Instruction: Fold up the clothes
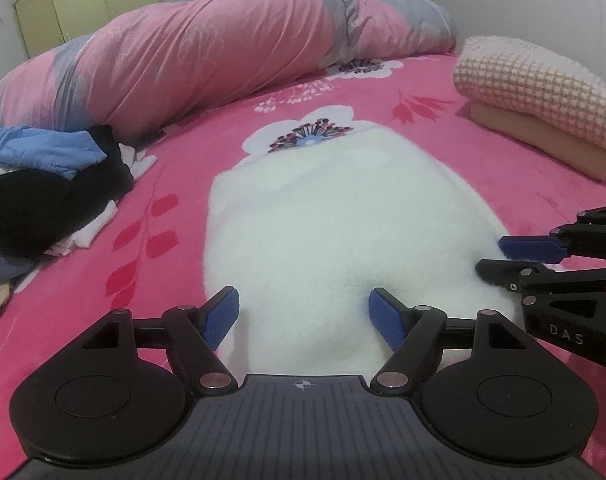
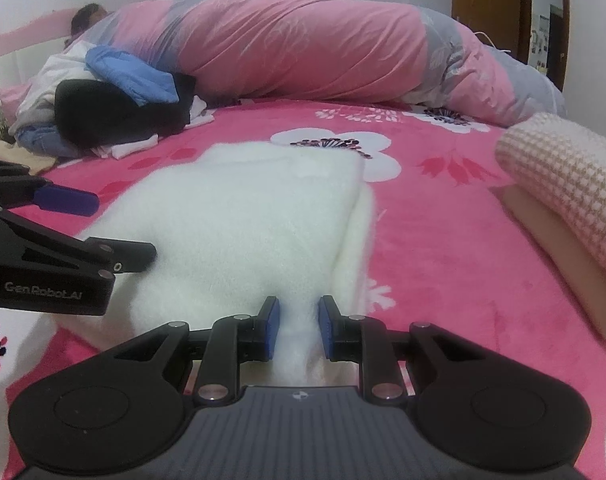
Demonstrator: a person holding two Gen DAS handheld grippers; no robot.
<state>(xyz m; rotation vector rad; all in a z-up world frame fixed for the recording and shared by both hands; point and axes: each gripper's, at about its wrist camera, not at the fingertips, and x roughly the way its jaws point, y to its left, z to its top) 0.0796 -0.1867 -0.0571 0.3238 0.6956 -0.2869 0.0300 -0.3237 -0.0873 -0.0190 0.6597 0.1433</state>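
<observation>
In the left wrist view, a heap of unfolded clothes (image 1: 51, 184) fills the left edge of the frame, with a blue piece on top of black and white ones. Behind it, across the upper part of the frame, lies a long pink and grey quilt (image 1: 223, 48). The white fluffy garment (image 1: 335, 232) lies folded in the middle of the frame on the pink flowered blanket (image 1: 443, 128). The left gripper (image 1: 305, 314) sits at the bottom centre, its jaws spread wide on either side of the near edge of the white garment, holding nothing. At the upper right a folded checked cloth (image 1: 535, 84) rests on a folded peach one (image 1: 543, 140).

In the right wrist view, the left gripper shows at the left edge and the white garment fills the centre. At the bottom centre the right gripper (image 2: 299, 328) has its jaws drawn in close around a ridge of the white garment's near edge, pinching it. The folded stack stands at the right edge
</observation>
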